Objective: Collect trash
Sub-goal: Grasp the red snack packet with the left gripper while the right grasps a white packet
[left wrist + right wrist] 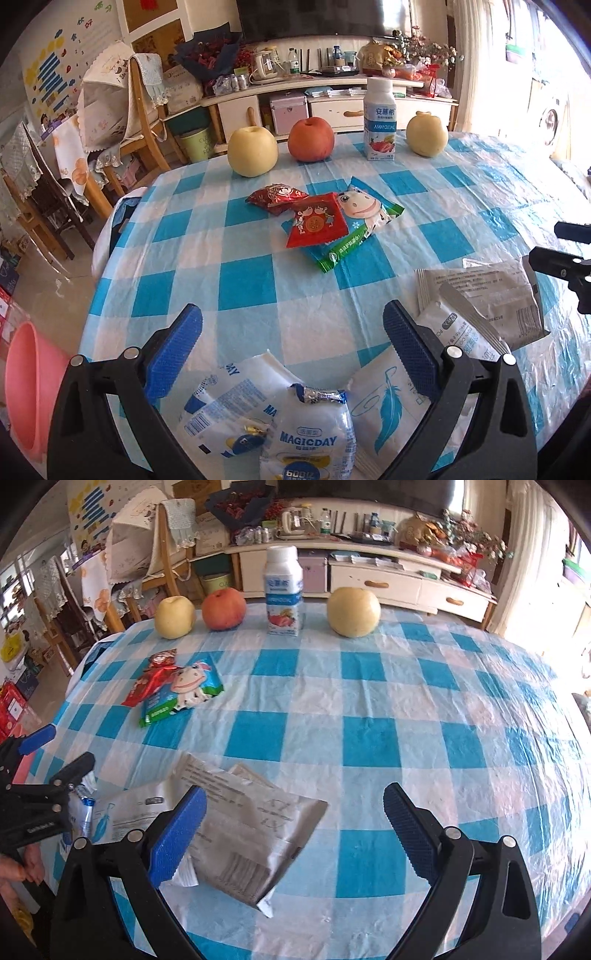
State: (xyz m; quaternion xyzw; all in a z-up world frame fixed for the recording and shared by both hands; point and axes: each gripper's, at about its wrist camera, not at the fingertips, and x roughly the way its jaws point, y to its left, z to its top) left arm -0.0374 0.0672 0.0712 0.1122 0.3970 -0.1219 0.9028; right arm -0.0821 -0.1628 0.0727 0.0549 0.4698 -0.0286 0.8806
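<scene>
I hold my left tongs (291,350) spread wide over the near edge of the surface (461,192), and nothing is between the blue pads. Just under them lie white and blue wrappers (306,439), torn and crumpled, and beside these a white packet with a blue feather (388,410). My right tongs (294,830) are also spread and grip nothing; they hang over a grey packet (255,834) that lies flat on the blue and white checked cloth, its left part under my left pad. Farther in, toward the left, is a small heap of trash: two red wrappers (314,221) and a wrapper with a cartoon cow (364,208), overlapping one another. At the far edge stand in a row a yellow apple (252,151), a red apple (311,139), a milk bottle (379,120) and a second yellow fruit (427,133). A pink bin (26,391) is on the floor at the left, below the surface.
</scene>
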